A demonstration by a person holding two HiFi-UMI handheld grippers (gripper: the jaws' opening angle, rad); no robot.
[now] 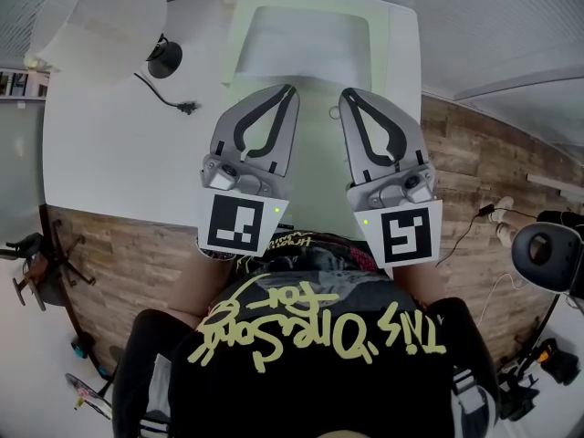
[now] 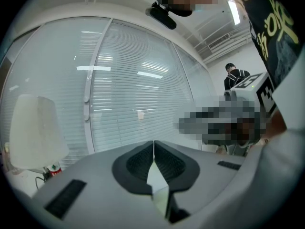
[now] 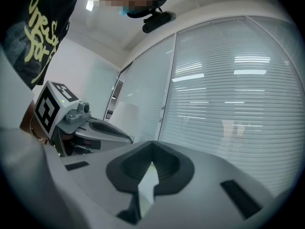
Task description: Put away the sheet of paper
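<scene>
The 2 tools are sitting side by side, pointing away from the person. The left tool [image 1: 291, 88] and the right tool [image 1: 345, 93] are each pressing their jaws together on the near edge of the sheet of paper [image 1: 310, 48]. In both gripper views, a pale sliver of the sheet is showing between the closed jaws. The sheet is stretching away from the tools over the white counter [image 1: 109, 153], its far part curling. A white lamp [image 1: 100, 16] is standing at the counter's far left.

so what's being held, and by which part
The sheet of paper: left gripper and right gripper each pinch it between shut jaws. Which part of it isn't clear.
</scene>
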